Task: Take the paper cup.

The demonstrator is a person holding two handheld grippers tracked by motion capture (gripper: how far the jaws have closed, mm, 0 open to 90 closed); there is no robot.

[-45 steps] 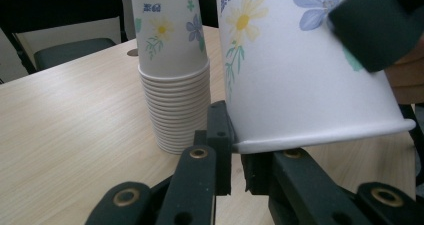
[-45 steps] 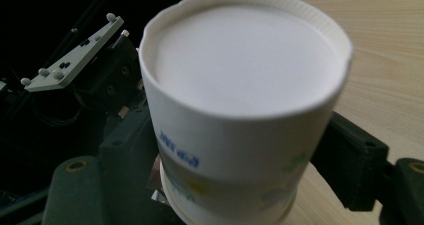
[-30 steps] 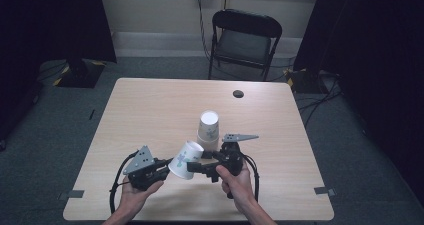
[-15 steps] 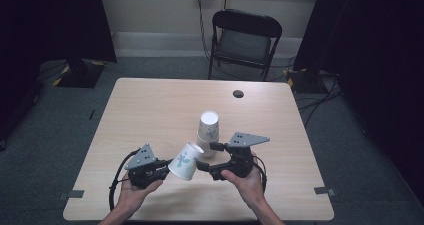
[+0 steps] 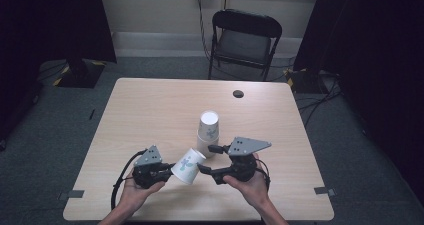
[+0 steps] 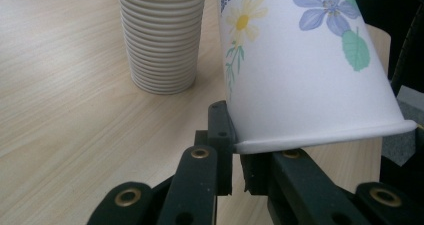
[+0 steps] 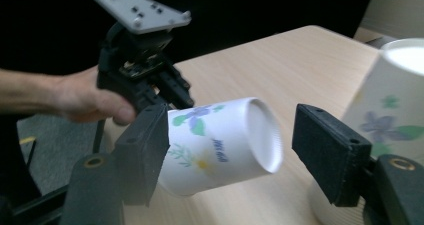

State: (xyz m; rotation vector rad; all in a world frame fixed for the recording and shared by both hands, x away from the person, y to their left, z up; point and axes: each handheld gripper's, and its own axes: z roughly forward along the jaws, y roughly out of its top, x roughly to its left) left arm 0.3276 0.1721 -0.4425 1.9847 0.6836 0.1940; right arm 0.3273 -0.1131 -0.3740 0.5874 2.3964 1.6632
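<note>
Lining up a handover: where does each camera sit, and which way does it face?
High view: above the person's side, facing forward and down on the table; shows both forearms, left claw, right claw.
Left gripper view: rides the left claw, looking along its jaws, shut on the cup's rim, toward the cup stack.
Right gripper view: rides the right claw; jaws just closing, cup between them; faces the left hand.
All share cup and cup stack.
</note>
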